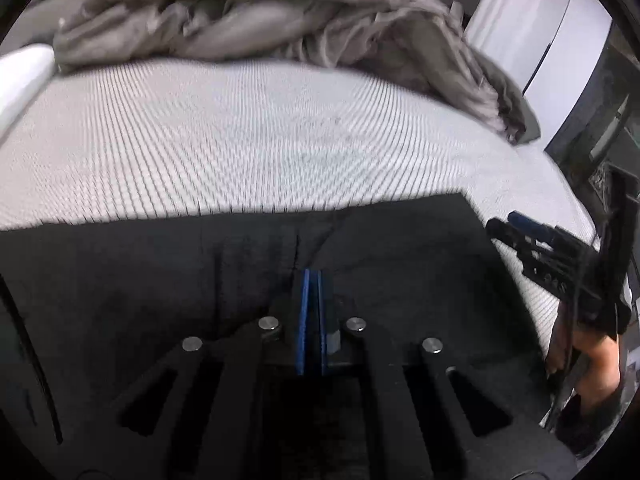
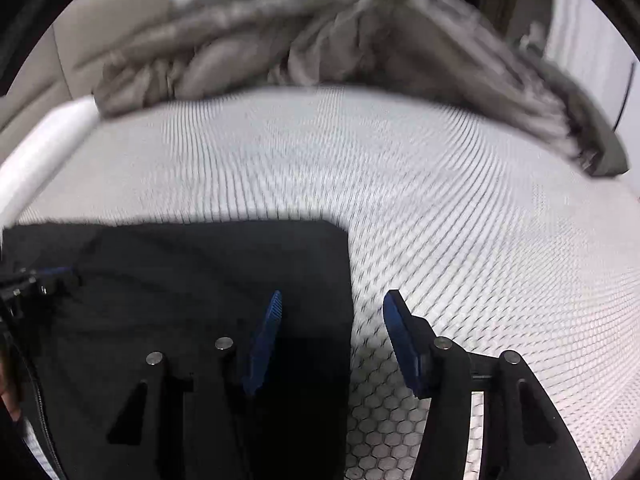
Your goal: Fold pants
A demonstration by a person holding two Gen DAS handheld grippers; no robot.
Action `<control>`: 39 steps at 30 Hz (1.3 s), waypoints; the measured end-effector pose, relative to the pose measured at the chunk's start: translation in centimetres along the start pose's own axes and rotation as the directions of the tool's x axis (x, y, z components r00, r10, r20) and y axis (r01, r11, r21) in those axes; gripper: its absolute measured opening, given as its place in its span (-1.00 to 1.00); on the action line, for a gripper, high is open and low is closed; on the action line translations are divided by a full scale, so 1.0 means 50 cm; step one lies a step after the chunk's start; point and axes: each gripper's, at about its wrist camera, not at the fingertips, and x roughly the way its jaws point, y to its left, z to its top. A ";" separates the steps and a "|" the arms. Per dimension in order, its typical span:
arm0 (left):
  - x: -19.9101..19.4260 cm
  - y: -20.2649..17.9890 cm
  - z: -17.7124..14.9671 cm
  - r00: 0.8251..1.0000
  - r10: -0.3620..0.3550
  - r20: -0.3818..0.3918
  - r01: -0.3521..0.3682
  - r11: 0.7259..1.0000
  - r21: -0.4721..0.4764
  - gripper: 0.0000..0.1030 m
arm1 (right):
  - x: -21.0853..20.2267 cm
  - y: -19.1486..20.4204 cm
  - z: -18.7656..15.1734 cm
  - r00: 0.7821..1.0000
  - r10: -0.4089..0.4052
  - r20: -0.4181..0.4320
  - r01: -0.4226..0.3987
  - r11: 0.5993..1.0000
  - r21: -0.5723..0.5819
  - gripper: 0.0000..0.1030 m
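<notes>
- I see the black pants (image 1: 240, 264) lying flat on the white textured bed (image 1: 240, 132).
- My left hand-held gripper (image 1: 313, 276) is closed over the pants; whether it pinches fabric, I cannot tell.
- My right hand-held gripper (image 2: 332, 300) stands apart, straddling the pants' right edge.
- A grey blanket (image 2: 320, 48) lies bunched at the far side.

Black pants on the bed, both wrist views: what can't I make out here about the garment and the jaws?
- Left wrist view: the left gripper has its jaws closed over the black pants; whether cloth is pinched between them is not visible.
- Both views: the pants' near part is cut off by the frame edge and covered by the gripper bodies.
- Right wrist view: the grey blanket is motion-blurred.
- Left wrist view: the right gripper is edge-on; its opening is unreadable there.
</notes>
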 end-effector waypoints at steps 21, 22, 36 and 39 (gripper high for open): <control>0.039 0.026 0.001 1.000 -0.015 -0.023 0.013 0.997 -0.077 -0.96 | 0.078 0.001 0.021 0.997 0.013 -0.082 -0.006 0.997 0.077 0.06; 0.027 0.018 0.006 1.000 -0.007 0.001 0.007 0.998 -0.060 -0.96 | 0.064 0.006 0.023 0.997 0.050 -0.063 -0.045 0.996 0.076 0.06; 0.063 0.056 -0.010 0.998 -0.036 -0.055 0.030 0.993 -0.111 -0.96 | 0.151 0.093 0.036 0.982 -0.045 -0.185 0.037 0.998 -0.048 0.05; 0.031 0.044 -0.018 0.998 0.030 -0.051 -0.032 0.999 -0.043 -0.96 | 0.121 0.019 0.029 0.966 -0.199 -0.164 0.199 0.980 -0.019 0.11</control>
